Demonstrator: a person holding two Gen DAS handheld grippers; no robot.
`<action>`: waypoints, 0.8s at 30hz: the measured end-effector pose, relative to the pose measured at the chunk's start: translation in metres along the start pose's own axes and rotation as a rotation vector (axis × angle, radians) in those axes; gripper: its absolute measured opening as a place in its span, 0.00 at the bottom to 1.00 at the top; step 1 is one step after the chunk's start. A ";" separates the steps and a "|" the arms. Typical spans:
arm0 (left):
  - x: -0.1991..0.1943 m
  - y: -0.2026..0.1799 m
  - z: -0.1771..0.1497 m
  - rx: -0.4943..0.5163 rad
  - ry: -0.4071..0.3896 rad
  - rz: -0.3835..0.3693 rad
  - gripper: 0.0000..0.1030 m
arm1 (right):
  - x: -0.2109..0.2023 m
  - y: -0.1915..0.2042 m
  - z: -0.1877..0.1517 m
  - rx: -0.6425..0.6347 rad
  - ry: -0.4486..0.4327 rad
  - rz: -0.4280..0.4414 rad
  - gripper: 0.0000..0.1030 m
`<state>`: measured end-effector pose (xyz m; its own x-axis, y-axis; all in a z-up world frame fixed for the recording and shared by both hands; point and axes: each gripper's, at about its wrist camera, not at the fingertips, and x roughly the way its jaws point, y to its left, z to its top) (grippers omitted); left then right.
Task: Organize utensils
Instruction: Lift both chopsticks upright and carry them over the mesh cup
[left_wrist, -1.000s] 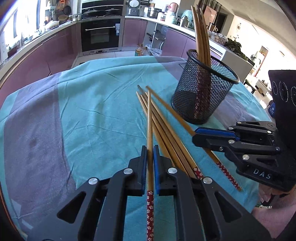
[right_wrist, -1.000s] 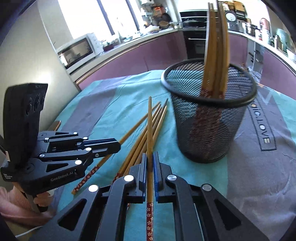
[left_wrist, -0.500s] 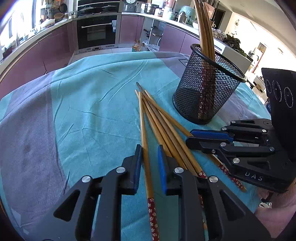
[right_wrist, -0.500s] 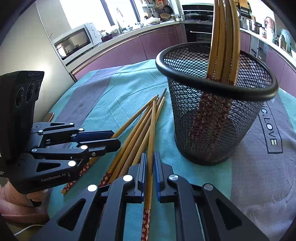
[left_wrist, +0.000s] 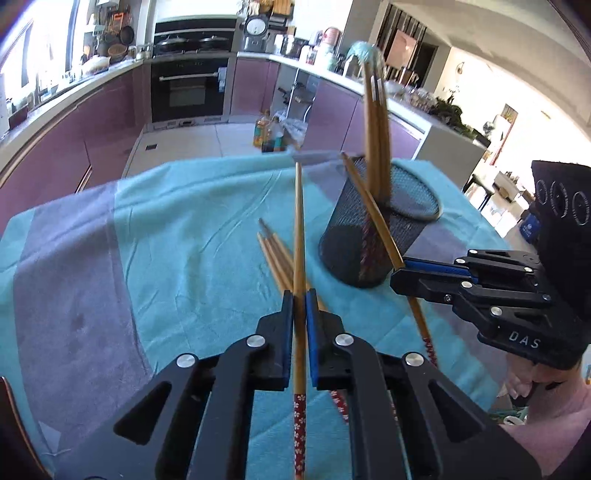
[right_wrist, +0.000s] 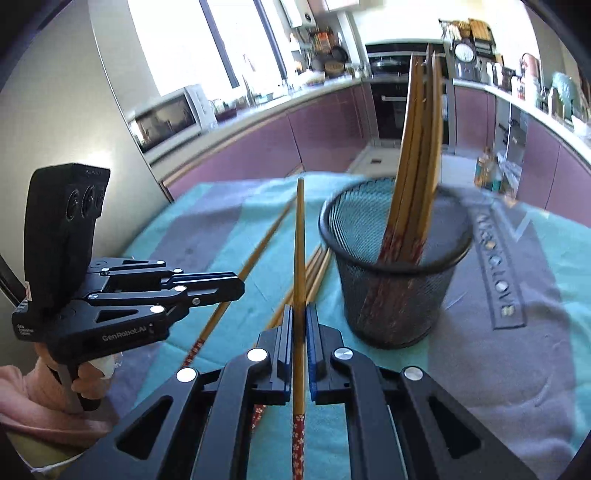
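Note:
My left gripper (left_wrist: 300, 295) is shut on a wooden chopstick (left_wrist: 298, 229) with a red flowered handle and holds it lifted, tip pointing away. My right gripper (right_wrist: 300, 310) is shut on another such chopstick (right_wrist: 299, 243), also lifted. In the left wrist view the right gripper (left_wrist: 397, 275) holds its chopstick (left_wrist: 373, 214) slanting in front of the black mesh holder (left_wrist: 380, 236). The holder (right_wrist: 395, 266) has several chopsticks standing in it. A few more chopsticks (left_wrist: 275, 254) lie on the cloth left of the holder. The left gripper (right_wrist: 236, 286) shows in the right wrist view.
A teal and grey cloth (left_wrist: 177, 236) covers the table. The table's far edge drops to a kitchen floor with bottles (left_wrist: 271, 133). Purple cabinets and an oven (left_wrist: 188, 92) stand behind. A microwave (right_wrist: 166, 118) sits on the counter.
Both grippers have risen off the cloth with a chopstick each. The left gripper, open half a second ago, has closed on its chopstick again. The views have tilted up.

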<state>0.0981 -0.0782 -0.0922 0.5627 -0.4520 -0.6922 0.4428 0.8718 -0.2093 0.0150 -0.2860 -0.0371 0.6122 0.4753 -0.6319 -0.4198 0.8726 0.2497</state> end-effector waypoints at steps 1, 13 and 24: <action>-0.007 -0.001 0.004 0.000 -0.017 -0.014 0.07 | -0.007 0.000 0.002 0.001 -0.020 0.003 0.06; -0.069 -0.007 0.037 -0.002 -0.162 -0.157 0.07 | -0.053 -0.007 0.029 0.017 -0.176 0.012 0.06; -0.096 -0.028 0.072 0.034 -0.282 -0.184 0.07 | -0.075 -0.013 0.059 -0.005 -0.274 -0.019 0.06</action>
<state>0.0819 -0.0732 0.0299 0.6404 -0.6394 -0.4255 0.5747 0.7665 -0.2867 0.0137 -0.3264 0.0502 0.7779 0.4723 -0.4145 -0.4092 0.8813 0.2361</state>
